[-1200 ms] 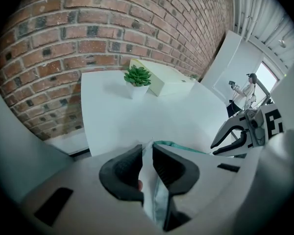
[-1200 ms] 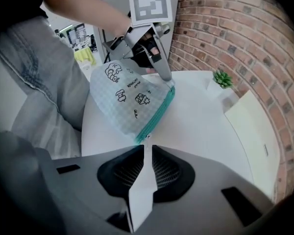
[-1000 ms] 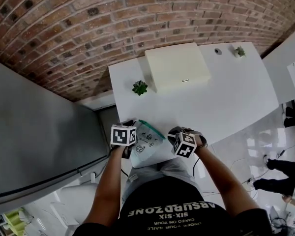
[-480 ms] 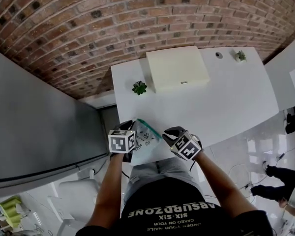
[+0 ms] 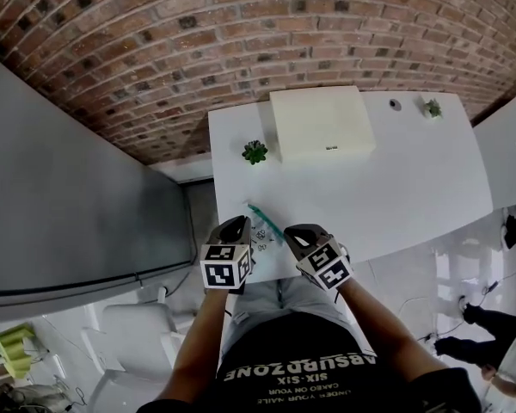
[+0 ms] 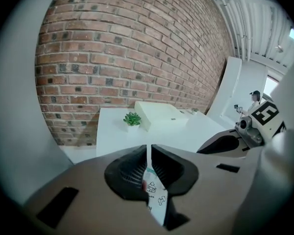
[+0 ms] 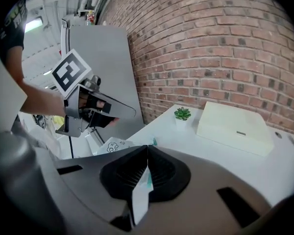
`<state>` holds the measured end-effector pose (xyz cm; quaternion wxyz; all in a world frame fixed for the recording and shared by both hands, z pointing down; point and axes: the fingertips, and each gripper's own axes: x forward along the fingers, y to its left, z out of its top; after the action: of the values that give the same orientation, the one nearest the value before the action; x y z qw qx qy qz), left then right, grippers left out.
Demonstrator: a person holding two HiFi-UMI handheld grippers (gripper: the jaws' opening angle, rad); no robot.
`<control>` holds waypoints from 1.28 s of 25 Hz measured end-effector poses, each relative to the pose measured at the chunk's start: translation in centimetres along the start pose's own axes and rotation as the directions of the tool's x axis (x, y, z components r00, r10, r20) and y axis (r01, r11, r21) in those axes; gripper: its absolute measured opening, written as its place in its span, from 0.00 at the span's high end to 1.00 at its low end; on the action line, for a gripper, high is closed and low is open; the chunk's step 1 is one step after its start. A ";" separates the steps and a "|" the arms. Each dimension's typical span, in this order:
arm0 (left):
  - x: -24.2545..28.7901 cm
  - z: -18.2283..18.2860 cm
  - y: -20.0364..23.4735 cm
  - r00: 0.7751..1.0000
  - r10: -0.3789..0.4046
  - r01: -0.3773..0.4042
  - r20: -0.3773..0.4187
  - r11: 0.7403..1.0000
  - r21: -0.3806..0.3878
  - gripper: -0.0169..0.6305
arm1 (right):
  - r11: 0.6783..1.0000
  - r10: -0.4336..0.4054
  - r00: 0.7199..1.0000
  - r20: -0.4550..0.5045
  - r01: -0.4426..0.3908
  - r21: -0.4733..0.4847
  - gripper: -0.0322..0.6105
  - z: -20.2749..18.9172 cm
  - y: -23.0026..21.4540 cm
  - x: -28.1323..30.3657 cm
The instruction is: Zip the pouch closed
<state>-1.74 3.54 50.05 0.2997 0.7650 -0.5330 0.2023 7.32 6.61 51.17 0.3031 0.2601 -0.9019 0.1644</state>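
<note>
**Left gripper** (image 6: 148, 153): the fingers (image 6: 131, 169) are closed on the pouch (image 6: 155, 194). The printed sheet passes edge-on through the narrow slot between them and continues back toward the gripper body.

**Right gripper** (image 7: 147, 155): the fingers (image 7: 162, 173) are closed on another part of the same pouch (image 7: 139, 196). A teal zip strip shows along the sheet just behind the contact line.

**Pouch position:** in the head view the pouch (image 5: 263, 231) spans the short gap between the left gripper (image 5: 238, 224) and the right gripper (image 5: 296, 233). It is at the near edge of the white surface (image 5: 413, 170), close to the near left corner. Its teal zip edge runs diagonally away from the left fingertips.

**Edges**
- Just outboard of the left fingers is the left edge of the surface. Past it a grey panel (image 5: 77, 196) stands.
- The near edge lies directly under both grippers.
- The far edge meets the brick wall (image 5: 241, 33).

**Open room**
- Ahead of both sets of fingers the surface is bare as far as a small green plant (image 5: 255, 151) and a cream box (image 5: 320, 123), both well apart from the pouch.
- Outboard of the right fingers the surface runs bare to its right edge. A second small plant (image 5: 432, 107) stands at the far right corner.
</note>
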 end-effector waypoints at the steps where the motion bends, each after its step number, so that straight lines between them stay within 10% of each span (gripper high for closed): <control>1: -0.2 0.2 -0.3 1.000 0.001 -0.001 0.010 1.000 0.003 0.93 | 1.000 0.000 1.000 0.009 0.000 0.009 0.95 0.3 0.1 -0.1; 13: -3.1 1.8 -3.8 0.994 -0.037 0.040 0.107 0.999 -0.025 0.96 | 0.998 -0.016 0.981 0.193 0.004 0.060 0.95 5.1 1.8 -2.5; 32: -4.1 3.0 -5.8 0.986 -0.065 0.065 0.156 0.998 0.000 0.96 | 0.998 -0.043 0.972 0.233 0.030 0.058 0.95 6.6 2.2 -4.4</control>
<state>2.25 5.83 43.79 0.2654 0.7947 -0.5301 0.1305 6.04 7.01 43.04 0.1906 0.3021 -0.9217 0.1512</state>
